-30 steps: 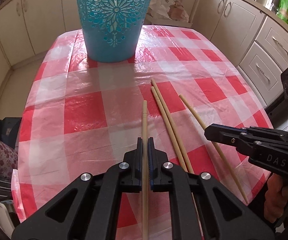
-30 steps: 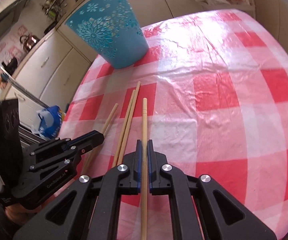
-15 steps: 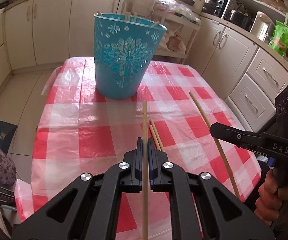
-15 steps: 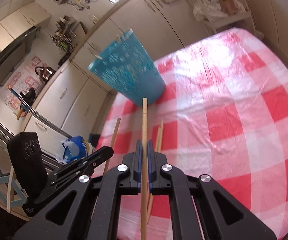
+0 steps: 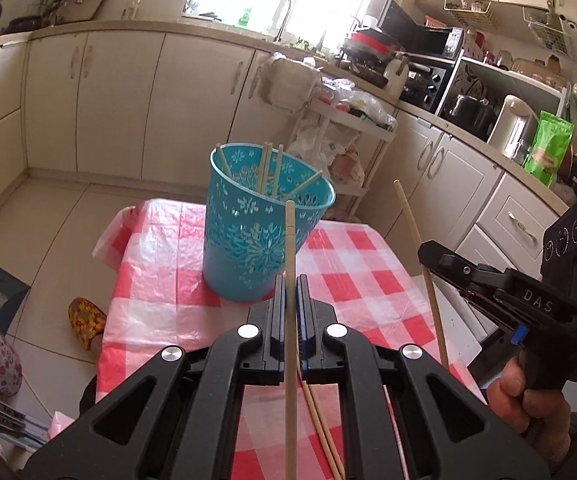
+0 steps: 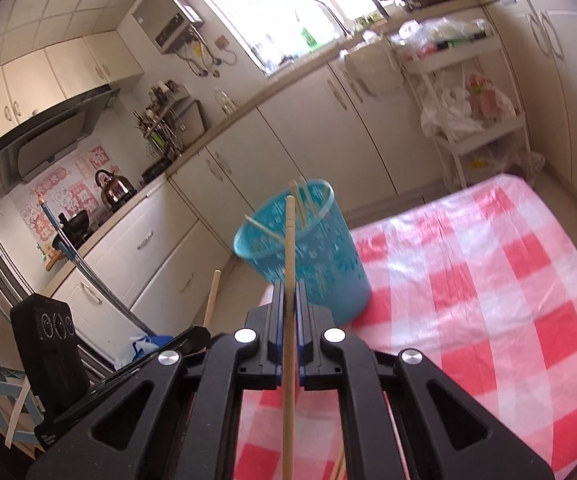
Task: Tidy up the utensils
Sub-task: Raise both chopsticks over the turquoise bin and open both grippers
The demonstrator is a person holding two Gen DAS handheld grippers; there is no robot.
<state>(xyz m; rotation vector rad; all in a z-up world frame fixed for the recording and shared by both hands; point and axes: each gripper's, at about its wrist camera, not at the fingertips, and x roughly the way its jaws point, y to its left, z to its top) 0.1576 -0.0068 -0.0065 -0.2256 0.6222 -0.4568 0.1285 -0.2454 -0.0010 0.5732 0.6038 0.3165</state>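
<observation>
My left gripper (image 5: 290,292) is shut on a wooden chopstick (image 5: 290,248) that points up toward the blue patterned bin (image 5: 264,232). My right gripper (image 6: 289,300) is shut on another chopstick (image 6: 289,240); it shows at the right of the left wrist view (image 5: 428,256), its stick (image 5: 412,232) raised above the table. The bin (image 6: 308,256) stands at the far end of the red-and-white checked table (image 5: 352,280) and holds several chopsticks (image 5: 266,168). Two more chopsticks (image 5: 320,428) lie on the cloth under my left gripper. The left gripper shows at lower left in the right wrist view (image 6: 192,340).
Kitchen cabinets (image 5: 128,92) and a white cart (image 5: 344,128) stand beyond the table. A slipper (image 5: 86,320) lies on the floor at left. The table's far edge is just behind the bin.
Both grippers have lifted their chopsticks off the table and tilted upward; the bin now sits lower and farther in both views, its rim and inside visible.
</observation>
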